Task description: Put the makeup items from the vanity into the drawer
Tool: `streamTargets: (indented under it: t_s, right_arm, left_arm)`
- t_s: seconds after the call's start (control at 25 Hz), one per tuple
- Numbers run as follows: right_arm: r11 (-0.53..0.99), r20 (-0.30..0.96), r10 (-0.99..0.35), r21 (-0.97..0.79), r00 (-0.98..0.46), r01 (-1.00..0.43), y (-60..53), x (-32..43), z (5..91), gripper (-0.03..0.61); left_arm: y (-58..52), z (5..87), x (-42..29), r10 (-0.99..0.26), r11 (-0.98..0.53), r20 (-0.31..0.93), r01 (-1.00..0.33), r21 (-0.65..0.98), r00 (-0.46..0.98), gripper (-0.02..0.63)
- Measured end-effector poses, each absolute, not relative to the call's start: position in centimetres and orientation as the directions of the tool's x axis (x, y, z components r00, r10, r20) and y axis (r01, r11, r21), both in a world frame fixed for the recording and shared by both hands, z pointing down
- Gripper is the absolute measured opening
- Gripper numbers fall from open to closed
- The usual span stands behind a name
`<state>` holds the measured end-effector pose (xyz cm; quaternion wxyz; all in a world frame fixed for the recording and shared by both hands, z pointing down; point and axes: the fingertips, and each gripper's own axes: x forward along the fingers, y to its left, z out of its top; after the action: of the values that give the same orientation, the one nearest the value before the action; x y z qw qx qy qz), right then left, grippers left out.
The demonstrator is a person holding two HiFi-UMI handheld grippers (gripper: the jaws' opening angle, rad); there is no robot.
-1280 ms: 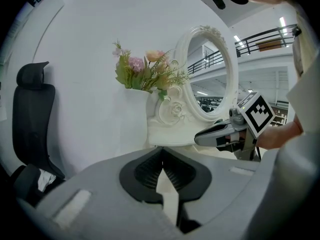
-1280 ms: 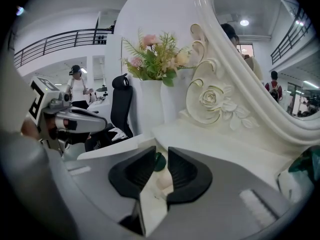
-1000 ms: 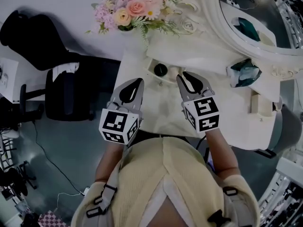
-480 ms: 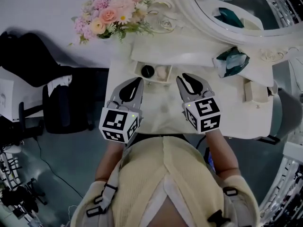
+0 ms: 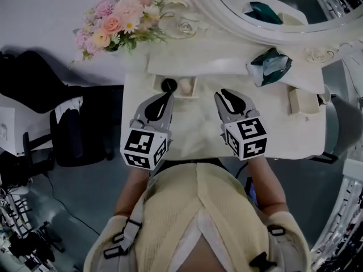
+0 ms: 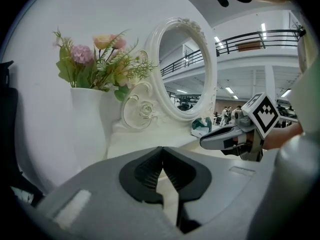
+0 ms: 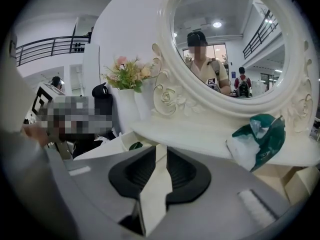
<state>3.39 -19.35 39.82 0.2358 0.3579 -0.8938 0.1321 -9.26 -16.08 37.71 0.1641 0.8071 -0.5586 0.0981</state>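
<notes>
At the lower middle of the head view, my left gripper point(image 5: 168, 96) has its jaws tip to tip, with nothing in them. My right gripper point(image 5: 223, 94) beside it shows a narrow gap, and only the white vanity top point(image 5: 193, 132) appears through it. Just beyond my left tips sits the small open drawer point(image 5: 194, 88) with a black round item point(image 5: 168, 85) and a pale round item point(image 5: 185, 86) inside (side by side). Farther off, a green-and-white packet point(image 5: 269, 67) lies at upper right and the flowers point(image 5: 113, 27) stand at upper left.
</notes>
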Motion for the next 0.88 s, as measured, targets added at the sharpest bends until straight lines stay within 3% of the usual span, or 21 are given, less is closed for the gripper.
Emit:
streamTargets:
  t_s: [0.88]
  right_arm:
    - [0.668, 0.547, -0.563, -0.141, -0.620, -0.731, -18.6, 6.1, 41.4, 0.001]
  left_arm:
    - [-15.8, 38.3, -8.5, -0.862, -0.317, 0.361, -0.934, 0.163, 0.356, 0.002]
